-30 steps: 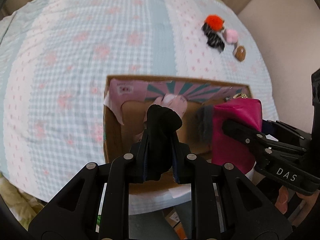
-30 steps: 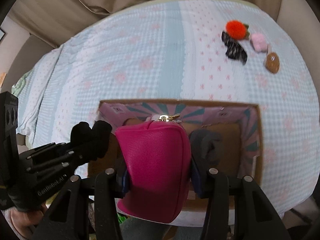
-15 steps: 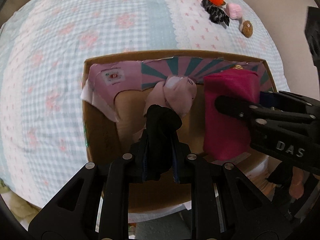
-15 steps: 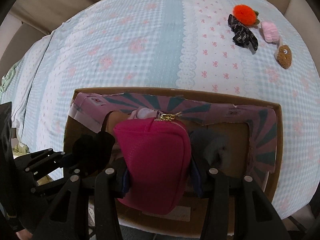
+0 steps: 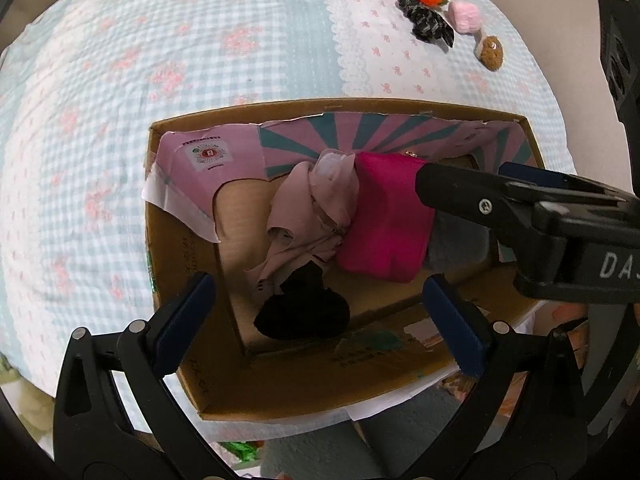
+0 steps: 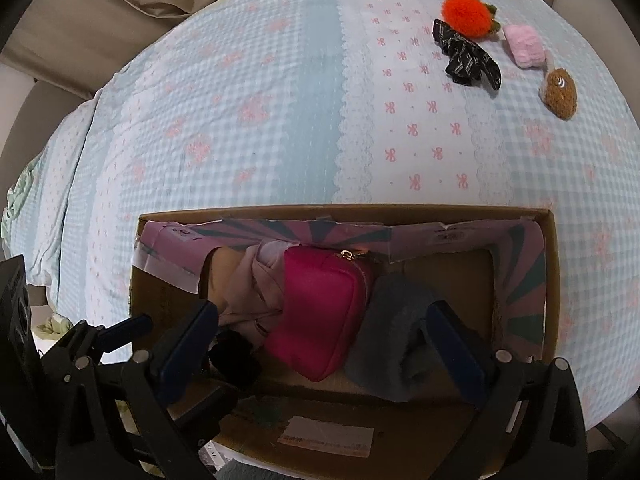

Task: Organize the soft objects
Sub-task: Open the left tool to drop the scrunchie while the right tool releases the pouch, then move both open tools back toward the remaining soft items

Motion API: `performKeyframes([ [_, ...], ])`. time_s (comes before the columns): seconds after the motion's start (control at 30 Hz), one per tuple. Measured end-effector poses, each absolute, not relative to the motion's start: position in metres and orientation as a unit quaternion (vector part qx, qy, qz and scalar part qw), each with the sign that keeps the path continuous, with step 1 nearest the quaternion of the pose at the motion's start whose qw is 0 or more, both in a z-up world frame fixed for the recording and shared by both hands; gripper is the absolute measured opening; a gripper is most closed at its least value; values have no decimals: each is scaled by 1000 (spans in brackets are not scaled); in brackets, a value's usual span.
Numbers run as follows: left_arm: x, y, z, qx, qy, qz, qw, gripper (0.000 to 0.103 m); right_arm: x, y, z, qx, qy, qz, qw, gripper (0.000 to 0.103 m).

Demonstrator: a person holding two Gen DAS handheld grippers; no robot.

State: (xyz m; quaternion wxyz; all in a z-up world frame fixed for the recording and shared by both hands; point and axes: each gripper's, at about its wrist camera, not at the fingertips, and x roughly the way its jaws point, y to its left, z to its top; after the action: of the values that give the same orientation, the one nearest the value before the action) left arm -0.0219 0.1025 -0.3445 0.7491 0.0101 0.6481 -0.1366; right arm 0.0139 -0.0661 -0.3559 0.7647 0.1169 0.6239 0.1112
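Both tongs are spread wide and hold nothing: the left tongs (image 5: 316,312) hang over the black sock (image 5: 302,312), the right tongs (image 6: 320,340) over the pouch (image 6: 320,316), all inside the box (image 5: 188,256) on the bed (image 5: 160,60); the risk, as I judge it, is a pad snagging cloth on the way out and dragging a piece back over the rim, since the left tongs' near pad sits close to the box wall; the pouch leans on the pink cloth (image 5: 308,216) and may slump. The pouch is magenta, zipped, plump; beside it, on the far side from the left tongs, lies a grey furry piece (image 6: 392,336). Well ahead of both tongs four small soft toys (image 6: 472,56) wait on the bed.
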Motion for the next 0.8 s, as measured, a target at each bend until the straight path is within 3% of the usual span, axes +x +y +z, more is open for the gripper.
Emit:
performKeyframes([
  [0.37, -24, 110, -321, 7, 639, -128, 759, 103, 10, -67, -341, 107, 621, 115, 768, 103],
  [0.8, -45, 121, -251, -4, 601, -113, 791, 103, -13, -74, -274, 87, 577, 110, 804, 103],
])
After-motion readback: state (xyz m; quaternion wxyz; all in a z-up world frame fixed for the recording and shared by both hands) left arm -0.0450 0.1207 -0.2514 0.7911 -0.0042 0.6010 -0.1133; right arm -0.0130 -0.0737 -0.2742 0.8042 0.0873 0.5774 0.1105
